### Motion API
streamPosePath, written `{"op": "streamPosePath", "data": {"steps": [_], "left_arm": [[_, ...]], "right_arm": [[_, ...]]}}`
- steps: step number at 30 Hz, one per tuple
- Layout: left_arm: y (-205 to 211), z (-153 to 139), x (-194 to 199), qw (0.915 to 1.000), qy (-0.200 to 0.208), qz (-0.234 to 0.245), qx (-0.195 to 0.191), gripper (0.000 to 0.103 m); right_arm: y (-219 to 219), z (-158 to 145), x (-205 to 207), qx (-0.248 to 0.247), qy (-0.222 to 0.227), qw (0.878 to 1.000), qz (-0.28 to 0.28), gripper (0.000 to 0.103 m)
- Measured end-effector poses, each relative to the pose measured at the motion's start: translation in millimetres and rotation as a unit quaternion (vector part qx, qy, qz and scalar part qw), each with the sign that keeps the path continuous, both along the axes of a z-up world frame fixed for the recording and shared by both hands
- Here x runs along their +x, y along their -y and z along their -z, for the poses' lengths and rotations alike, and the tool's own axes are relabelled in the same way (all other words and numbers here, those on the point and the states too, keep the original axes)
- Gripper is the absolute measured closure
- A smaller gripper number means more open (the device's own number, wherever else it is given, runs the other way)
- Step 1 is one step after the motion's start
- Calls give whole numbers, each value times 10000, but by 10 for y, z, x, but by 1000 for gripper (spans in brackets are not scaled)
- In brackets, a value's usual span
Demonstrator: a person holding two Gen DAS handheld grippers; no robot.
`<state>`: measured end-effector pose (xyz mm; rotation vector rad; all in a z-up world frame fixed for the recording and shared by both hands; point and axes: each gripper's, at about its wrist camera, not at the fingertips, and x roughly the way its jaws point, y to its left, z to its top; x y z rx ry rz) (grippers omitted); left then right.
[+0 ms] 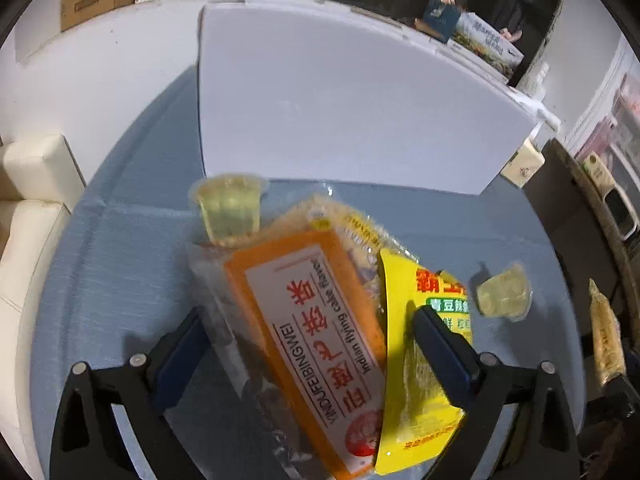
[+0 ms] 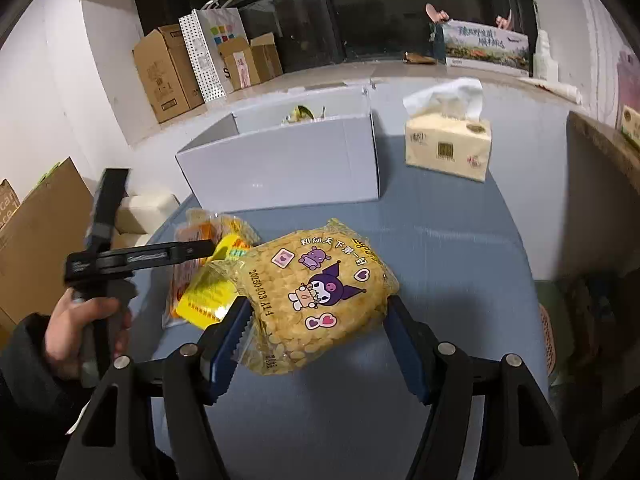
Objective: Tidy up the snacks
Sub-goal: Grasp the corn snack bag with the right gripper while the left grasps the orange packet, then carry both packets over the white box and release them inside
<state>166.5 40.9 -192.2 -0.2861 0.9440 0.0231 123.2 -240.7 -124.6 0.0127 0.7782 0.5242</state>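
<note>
Gripping is the step in hand, as I judge it: both tools are at the snack pile near the left edge of the blue tabletop [image 2: 460,240], w/ the white box [image 2: 288,160] waiting behind, near the far edge.

The right hand-held gripper [image 2: 318,332] has its blue pads [image 2: 226,344] on both sides of the corn snack bag [image 2: 320,292], a clear bag of yellow puffs. The left pad touches the bag's crimped seam, the right pad is at its side; I judge it is pinching the bag, but how firm, I cannot tell. The bag seems slightly lifted, not sure.

The left hand-held gripper [image 1: 316,340] is spread around the orange pack [image 1: 304,344] and the yellow pack [image 1: 424,360]. Its right pad lies over the yellow pack, the left pad is apart from the orange one, so nothing is pinched yet.

Other snacks: a jelly cup [image 1: 230,210] just behind the orange pack, a second jelly cup [image 1: 505,294] to the right, alone, and a long pack [image 1: 606,344] at the right edge of the tabletop.

Next move, I think: the right one carries the bag over the box wall and drops it in; something yellowish already sits inside. The left one must close on one pack only, they overlap.

Writing: the orange pack reads "YINDUFEIBINGWEI" and "Indian flying cake flavor", plus red Chinese characters. The corn bag shows a date "20250403 A14", cartoon figures, Chinese text. The yellow pack has red and green Chinese labels. The tissue pack [image 2: 448,148] has a logo, too small to read.
</note>
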Motion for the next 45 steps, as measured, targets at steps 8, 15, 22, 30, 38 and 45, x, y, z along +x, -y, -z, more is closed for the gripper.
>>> {"op": "streamPosePath", "data": {"steps": [8, 15, 22, 30, 38, 45], "left_arm": [[-63, -387, -164, 9983, 423, 341, -188, 73], [-34, -764, -375, 9931, 920, 717, 113, 86], [-99, -979, -622, 9859, 1348, 985, 106, 88], [-83, -1517, -753, 9726, 2020, 1152, 72, 88], [-146, -1903, -246, 9657, 2339, 1124, 86, 88], [-376, -2089, 623, 9705, 2235, 903, 92, 88]], "right_arm": [[-28, 75, -33, 110, -93, 9999, 33, 31], [-36, 51, -34, 165, -107, 9998, 42, 31], [-40, 26, -57, 199, -47, 9998, 2, 31], [-118, -164, -60, 334, 179, 9992, -97, 31], [-254, -731, 352, 607, 626, 9961, -124, 31], [-563, -1213, 1245, 635, 853, 9943, -44, 31]]}}
